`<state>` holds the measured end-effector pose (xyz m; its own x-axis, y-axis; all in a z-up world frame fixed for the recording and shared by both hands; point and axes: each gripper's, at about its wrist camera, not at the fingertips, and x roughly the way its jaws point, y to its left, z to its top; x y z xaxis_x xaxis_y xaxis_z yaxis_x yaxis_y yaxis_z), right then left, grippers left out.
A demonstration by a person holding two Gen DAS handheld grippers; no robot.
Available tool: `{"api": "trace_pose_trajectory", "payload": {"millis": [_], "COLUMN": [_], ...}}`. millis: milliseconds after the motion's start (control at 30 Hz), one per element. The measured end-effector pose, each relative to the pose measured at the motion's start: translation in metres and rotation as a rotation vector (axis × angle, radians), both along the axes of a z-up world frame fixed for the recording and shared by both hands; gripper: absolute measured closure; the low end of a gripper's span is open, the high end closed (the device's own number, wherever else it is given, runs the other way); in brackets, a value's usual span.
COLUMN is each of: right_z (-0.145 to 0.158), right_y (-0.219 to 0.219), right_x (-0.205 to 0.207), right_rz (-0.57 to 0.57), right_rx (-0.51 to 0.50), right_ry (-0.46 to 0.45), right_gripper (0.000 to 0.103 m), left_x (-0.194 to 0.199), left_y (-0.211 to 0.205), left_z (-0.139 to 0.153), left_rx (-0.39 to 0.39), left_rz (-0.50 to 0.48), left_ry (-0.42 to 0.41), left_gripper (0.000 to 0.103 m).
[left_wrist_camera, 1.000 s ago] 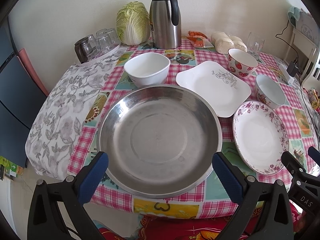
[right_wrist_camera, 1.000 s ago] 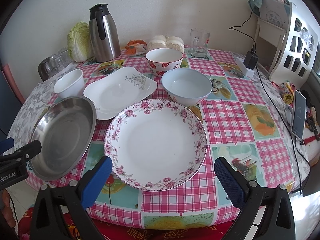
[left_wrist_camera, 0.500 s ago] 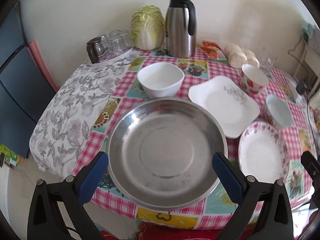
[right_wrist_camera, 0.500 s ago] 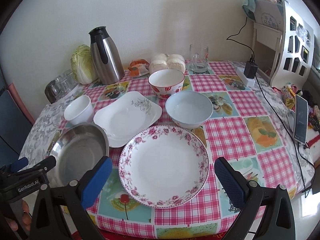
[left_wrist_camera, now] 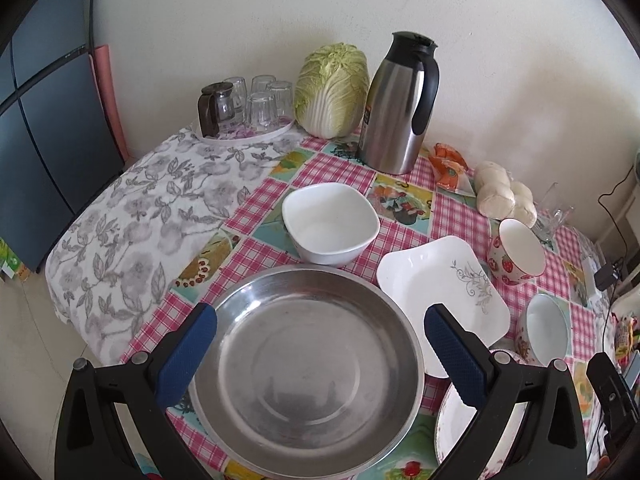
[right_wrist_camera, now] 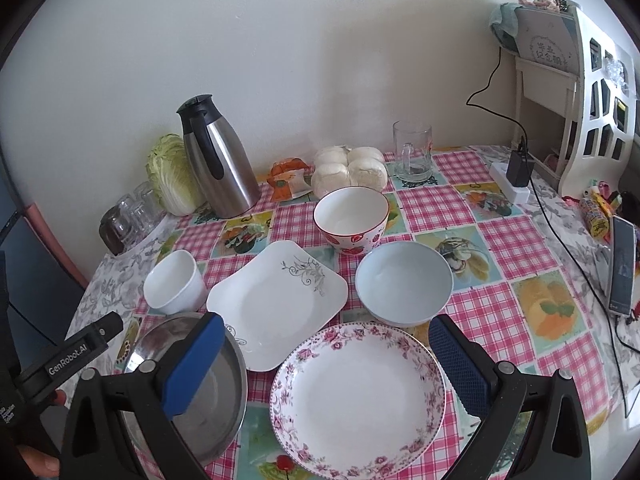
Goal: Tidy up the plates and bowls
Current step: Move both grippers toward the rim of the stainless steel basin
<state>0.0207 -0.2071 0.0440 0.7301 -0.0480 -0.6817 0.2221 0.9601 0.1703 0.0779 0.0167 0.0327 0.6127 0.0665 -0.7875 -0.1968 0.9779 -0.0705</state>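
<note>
A large steel pan lies near the table's front edge, under my open, empty left gripper. A white square bowl stands behind it and a white square plate to its right. My right gripper is open and empty above a floral round plate. Behind that plate stand a pale blue bowl and a strawberry bowl. The steel pan, square plate and white bowl also show in the right wrist view.
A steel thermos, a cabbage and a tray of glasses stand by the back wall. Buns, a glass mug, a power strip with cable and a phone are at the right.
Both grippers have risen and pulled back from the table, so the dishes look smaller and lower. No dish has moved. Both grippers stay open.
</note>
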Motion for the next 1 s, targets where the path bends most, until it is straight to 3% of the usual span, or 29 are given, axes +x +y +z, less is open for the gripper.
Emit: {"api": "trace_pose_trajectory", "payload": {"millis": [133,267,400,533,667,800,1000], "right_z": [-0.011,-0.019,-0.022,-0.031,-0.040,-0.046,-0.059], "right_y": [0.000,-0.009,-0.019,-0.015,0.000,0.015,0.044], "right_x": [0.016,0.029,0.039,0.047,0.049,0.050,0.056], "right_rz": [0.023,0.002,-0.027,-0.003,0.039,0.076,0.141], "right_rx": [0.014,0.027,0.047,0.060,0.041,0.017,0.016], "right_ry": [0.014,0.025,0.005,0.025,0.049,0.059,0.088], "right_gripper": [0.000,0.000,0.000,0.000,0.000,0.000,0.000], "left_x": [0.017,0.028,0.038,0.042,0.039,0.035,0.028], "left_y": [0.000,0.007,0.010,0.019,0.031,0.043,0.082], "left_z": [-0.012,-0.016,-0.026,-0.034,-0.031,-0.030,-0.034], "left_rx": [0.012,-0.030,-0.024,-0.042,-0.061,-0.021,0.026], "left_rz": [0.042,0.086,0.084,0.079,0.080,0.071,0.143], "left_ry": [0.046,0.040,0.047,0.066,0.035,0.026,0.063], "left_gripper": [0.000,0.000,0.000,0.000,0.000,0.000,0.000]}}
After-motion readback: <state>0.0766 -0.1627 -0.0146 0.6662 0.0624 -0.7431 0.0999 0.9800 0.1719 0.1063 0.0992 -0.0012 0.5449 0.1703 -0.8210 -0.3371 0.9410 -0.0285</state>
